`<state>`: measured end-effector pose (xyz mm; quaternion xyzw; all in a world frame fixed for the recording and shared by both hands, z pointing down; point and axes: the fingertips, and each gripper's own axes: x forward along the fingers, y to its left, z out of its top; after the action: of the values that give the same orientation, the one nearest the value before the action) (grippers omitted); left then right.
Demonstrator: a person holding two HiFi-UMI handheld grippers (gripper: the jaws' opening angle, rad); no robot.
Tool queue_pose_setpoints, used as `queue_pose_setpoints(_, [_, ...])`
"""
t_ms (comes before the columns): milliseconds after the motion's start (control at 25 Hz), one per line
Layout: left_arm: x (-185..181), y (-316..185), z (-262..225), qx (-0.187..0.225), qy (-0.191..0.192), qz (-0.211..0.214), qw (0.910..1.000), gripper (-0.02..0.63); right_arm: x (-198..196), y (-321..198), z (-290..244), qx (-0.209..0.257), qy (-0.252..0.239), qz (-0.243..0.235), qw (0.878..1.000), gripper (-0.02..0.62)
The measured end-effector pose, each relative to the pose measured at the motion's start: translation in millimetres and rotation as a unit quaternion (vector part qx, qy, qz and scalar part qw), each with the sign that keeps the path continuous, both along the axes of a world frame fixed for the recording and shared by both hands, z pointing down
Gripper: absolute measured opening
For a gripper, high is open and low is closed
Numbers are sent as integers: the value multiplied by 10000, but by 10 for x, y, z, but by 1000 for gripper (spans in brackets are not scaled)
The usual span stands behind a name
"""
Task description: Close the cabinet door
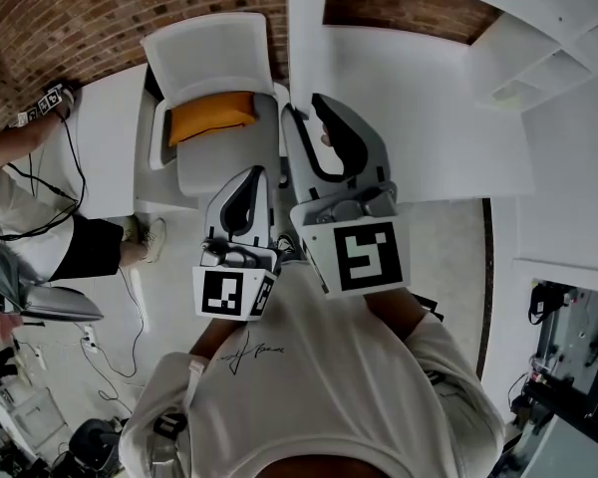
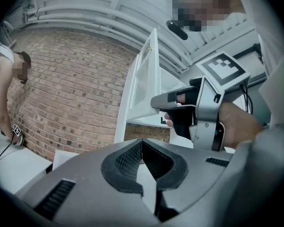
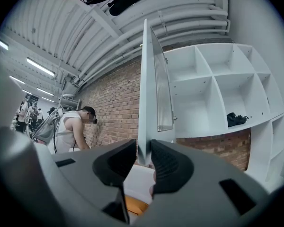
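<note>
Cabinet door (image 3: 154, 79) stands swung wide, edge-on: a stiff, likely light panel. Right tool (image 3: 143, 146) is slightly parted at its lower free edge, perhaps not touching. Left tool (image 2: 142, 143) is pinched together, empty.

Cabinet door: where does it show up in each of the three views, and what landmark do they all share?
Head view: cabinet door top centre, edge-on, just beyond the right gripper.
Left gripper view: upper centre, left of the right gripper.
Right gripper view: centre, edge-on, above the jaw gap.
Shared landmark: the brick wall behind it.
</note>
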<state>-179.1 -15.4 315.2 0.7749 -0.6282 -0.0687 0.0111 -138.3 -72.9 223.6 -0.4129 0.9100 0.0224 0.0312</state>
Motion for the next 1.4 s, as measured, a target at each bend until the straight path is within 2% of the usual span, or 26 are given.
queue_pose_setpoints(560, [-71, 86, -23, 89, 53, 317, 9994, 17, 69, 2, 52, 96, 213, 402, 9989, 78])
queue_pose_setpoints(920, [-38, 143, 54, -57, -10, 629, 9980, 17, 105, -2, 32, 135, 172, 516, 9984, 76])
queue_pose_setpoints(1400, [81, -62, 79, -91, -56, 569, 9983, 17, 202, -44, -7, 89, -37, 291, 9995, 75])
